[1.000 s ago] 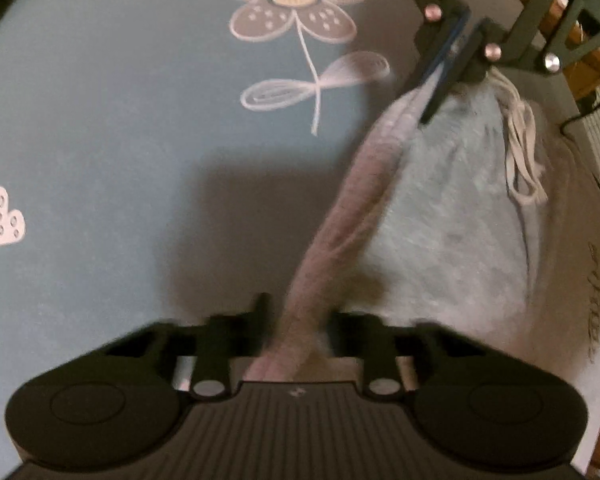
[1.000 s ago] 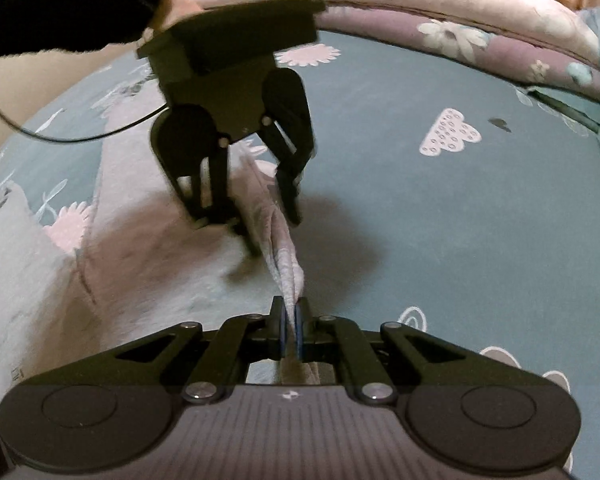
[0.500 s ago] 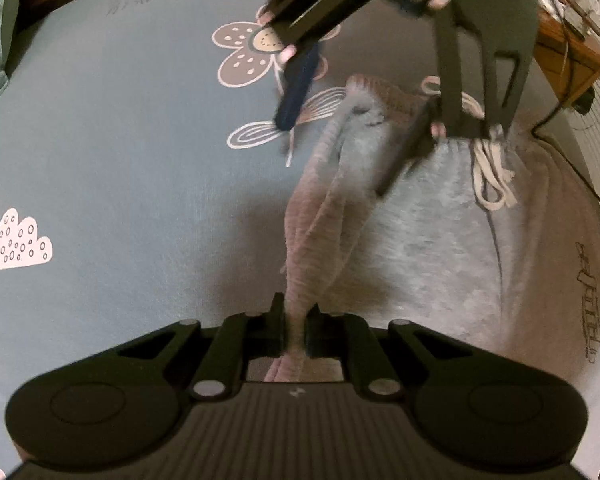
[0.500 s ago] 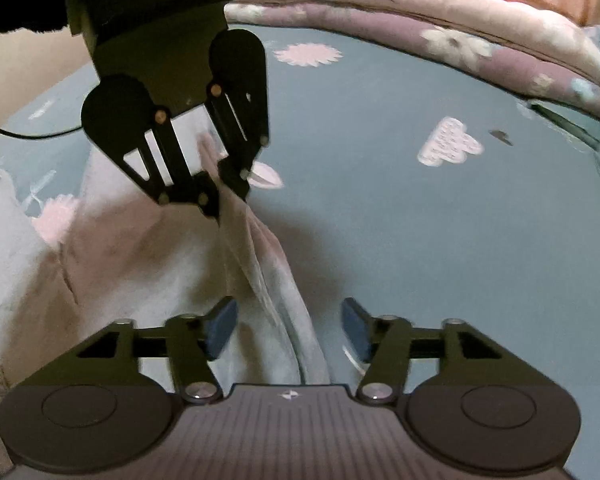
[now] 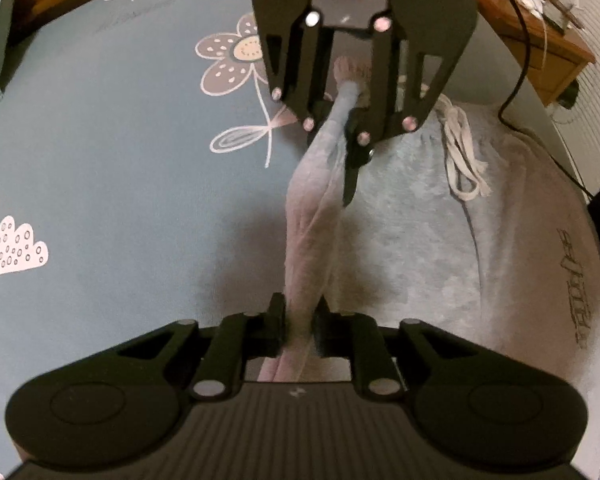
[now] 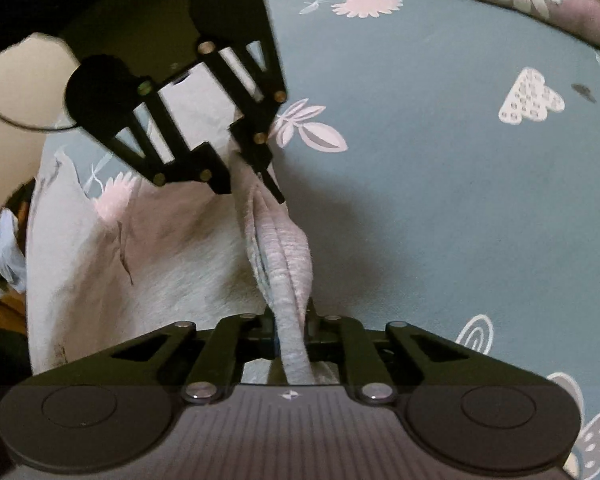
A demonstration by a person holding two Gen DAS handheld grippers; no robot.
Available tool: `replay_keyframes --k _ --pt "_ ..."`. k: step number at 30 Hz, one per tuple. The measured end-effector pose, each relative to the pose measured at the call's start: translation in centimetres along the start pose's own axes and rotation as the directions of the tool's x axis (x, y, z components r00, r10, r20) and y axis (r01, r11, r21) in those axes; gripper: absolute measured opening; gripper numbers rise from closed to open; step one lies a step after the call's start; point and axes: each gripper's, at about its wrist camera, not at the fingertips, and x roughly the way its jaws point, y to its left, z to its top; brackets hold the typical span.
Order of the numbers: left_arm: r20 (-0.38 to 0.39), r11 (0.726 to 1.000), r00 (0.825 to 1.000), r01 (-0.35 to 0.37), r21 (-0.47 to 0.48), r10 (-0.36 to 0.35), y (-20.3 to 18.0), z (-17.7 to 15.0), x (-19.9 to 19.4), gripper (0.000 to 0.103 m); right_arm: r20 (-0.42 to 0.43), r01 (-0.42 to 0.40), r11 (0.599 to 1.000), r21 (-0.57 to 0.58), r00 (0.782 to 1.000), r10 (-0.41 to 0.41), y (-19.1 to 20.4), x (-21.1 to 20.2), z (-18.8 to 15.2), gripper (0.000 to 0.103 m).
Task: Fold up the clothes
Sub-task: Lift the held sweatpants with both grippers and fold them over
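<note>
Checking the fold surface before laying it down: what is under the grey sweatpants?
The grey sweatpants lie on a blue bedsheet printed with flowers and clouds. Both grippers pinch one raised edge. Whatever the sheet carries beneath the fabric is covered.

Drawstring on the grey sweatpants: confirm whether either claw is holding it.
No. The white drawstring lies loose on the sweatpants, beside the right claw, which pinches the raised fabric edge instead.
</note>
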Motion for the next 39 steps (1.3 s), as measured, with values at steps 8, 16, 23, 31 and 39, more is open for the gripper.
replay_keyframes --k 8,16,23,31,39 --pt "-0.142 1.000 0.989 0.029 0.008 -0.027 2.0 -1.9 0.5 0.036 0.005 0.031 0.997 -0.071 1.000 -0.030 1.7 -0.3 0.3 0.011" --pt "-0.311 0.995 0.947 0.061 -0.072 -0.081 4.8 -5.7 2.3 0.034 0.007 0.037 0.997 -0.072 0.999 -0.037 1.7 -0.7 -0.2 0.011" --pt "-0.324 0.991 0.946 -0.042 -0.127 -0.001 3.8 -8.3 0.8 0.002 0.011 0.056 0.995 -0.087 0.998 -0.055 2.3 -1.2 -0.3 0.011" --pt "-0.280 0.979 0.956 -0.140 -0.151 0.093 0.4 -9.1 -3.2 0.001 0.010 0.108 0.988 -0.114 0.994 -0.108 4.8 -1.5 -0.2 0.011" --pt "-0.219 0.973 0.969 -0.155 -0.170 0.116 -6.1 -10.0 -5.2 0.001 0.007 0.216 0.960 -0.178 0.976 -0.218 9.7 -2.5 -0.3 0.010"
